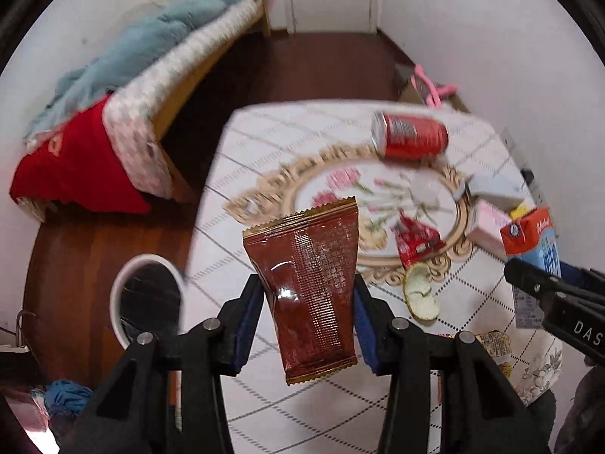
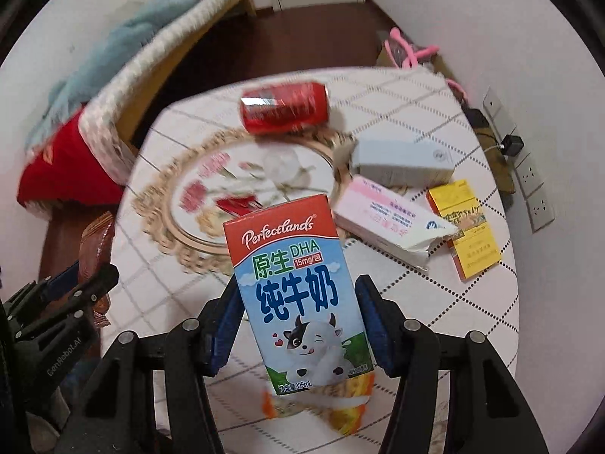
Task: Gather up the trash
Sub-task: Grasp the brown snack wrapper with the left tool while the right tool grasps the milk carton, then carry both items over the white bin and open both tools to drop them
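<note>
My left gripper (image 1: 307, 302) is shut on a brown snack wrapper (image 1: 310, 287) and holds it above the table's left edge. My right gripper (image 2: 298, 310) is shut on a small milk carton (image 2: 298, 295) with a cow on it, above the table's near side. A white trash bin (image 1: 145, 299) with a black liner stands on the floor left of the table. On the table lie a red soda can (image 1: 410, 136), a small red wrapper (image 1: 414, 242), a peel slice (image 1: 419, 295) and a clear plastic cup (image 1: 425, 189). The carton also shows in the left wrist view (image 1: 529, 238).
The round table (image 2: 435, 302) has a white grid cloth and a floral placemat (image 2: 211, 227). A grey box (image 2: 404, 162), a torn pink box (image 2: 382, 215) and a yellow box (image 2: 465, 227) lie on the right. A bed (image 1: 151, 87) stands at left. Wall sockets (image 2: 529, 185) are at right.
</note>
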`<act>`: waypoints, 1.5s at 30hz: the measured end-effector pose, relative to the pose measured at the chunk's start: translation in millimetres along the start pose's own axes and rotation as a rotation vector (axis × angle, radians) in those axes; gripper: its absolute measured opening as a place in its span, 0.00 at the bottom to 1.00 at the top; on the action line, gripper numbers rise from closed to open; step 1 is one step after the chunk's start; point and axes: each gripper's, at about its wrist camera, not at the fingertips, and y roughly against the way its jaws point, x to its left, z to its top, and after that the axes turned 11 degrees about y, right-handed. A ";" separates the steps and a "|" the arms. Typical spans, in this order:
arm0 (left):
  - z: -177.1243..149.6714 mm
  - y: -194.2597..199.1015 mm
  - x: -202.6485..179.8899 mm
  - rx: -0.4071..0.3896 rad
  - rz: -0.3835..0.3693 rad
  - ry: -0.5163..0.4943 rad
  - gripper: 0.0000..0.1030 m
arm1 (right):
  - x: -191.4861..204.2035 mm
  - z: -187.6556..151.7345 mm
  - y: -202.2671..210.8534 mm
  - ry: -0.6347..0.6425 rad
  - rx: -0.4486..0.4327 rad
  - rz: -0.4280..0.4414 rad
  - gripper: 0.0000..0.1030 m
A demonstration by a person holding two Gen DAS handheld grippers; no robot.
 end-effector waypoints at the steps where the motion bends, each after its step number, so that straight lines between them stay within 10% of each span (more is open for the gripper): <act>1: 4.1 4.0 4.7 -0.021 0.006 0.004 0.41 | 3.8 2.8 2.2 -0.006 -0.012 0.010 0.59; 11: 18.2 70.1 89.3 -0.184 0.105 0.101 0.41 | 94.2 11.3 43.7 0.029 -0.149 0.174 0.59; 21: 13.6 69.5 188.8 -0.176 0.197 0.216 0.41 | 214.1 21.1 28.5 0.130 -0.127 0.328 0.59; 42: -11.3 -129.9 403.1 0.188 0.129 0.525 0.42 | 450.0 42.2 -229.5 0.347 0.259 0.311 0.58; 45: -15.0 -143.5 412.1 0.211 0.141 0.542 0.59 | 457.9 43.3 -260.4 0.339 0.291 0.313 0.58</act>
